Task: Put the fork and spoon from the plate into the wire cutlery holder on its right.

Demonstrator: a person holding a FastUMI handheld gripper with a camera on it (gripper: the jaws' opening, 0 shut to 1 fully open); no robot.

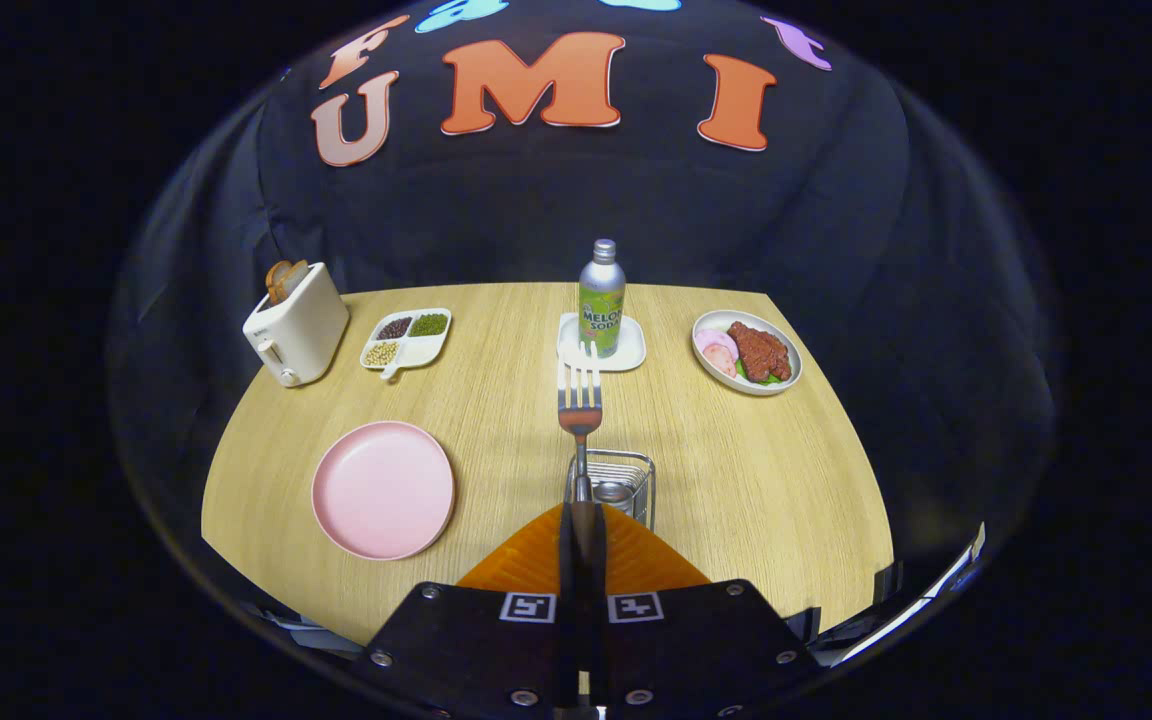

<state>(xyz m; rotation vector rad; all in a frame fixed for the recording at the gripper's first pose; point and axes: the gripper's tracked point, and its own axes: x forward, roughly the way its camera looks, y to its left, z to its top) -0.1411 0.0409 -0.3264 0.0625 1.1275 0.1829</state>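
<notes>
My gripper (582,520) is shut on the handle of a metal fork (580,400), whose tines point away from me above the table. Just below and ahead of the fingers stands the wire cutlery holder (636,470), with something shiny, perhaps the spoon (613,491), inside it. The pink plate (383,488) lies bare on the table to the left of the holder.
Along the far side of the wooden table (736,470) stand a white toaster (296,325) with bread, a divided dish of beans (406,338), a soda bottle (601,298) on a white coaster, and a plate of meat (747,351).
</notes>
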